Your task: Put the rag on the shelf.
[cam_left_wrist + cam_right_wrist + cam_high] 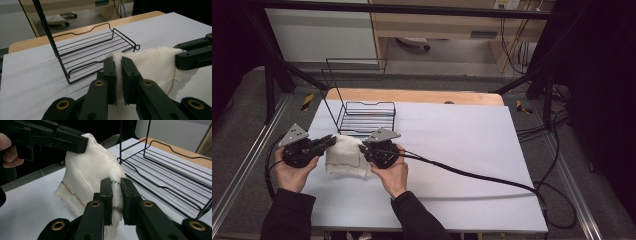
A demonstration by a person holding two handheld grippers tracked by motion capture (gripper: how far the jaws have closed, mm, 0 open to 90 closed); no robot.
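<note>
I have the white cloth (344, 156) pinched at both ends near the table's (462, 150) left edge: my left gripper (119, 75) clamps one edge, my right gripper (117, 195) the opposite one. It hangs stretched between them, its span running left to right, just in front of the wire rack (364, 116), which stands toward the far-left corner.

Cream-white cloth (87, 167) with red-green stitched edge; black wire rack (364, 116); white worktop (462, 150), tan wood rim at 12 o'clock.
</note>
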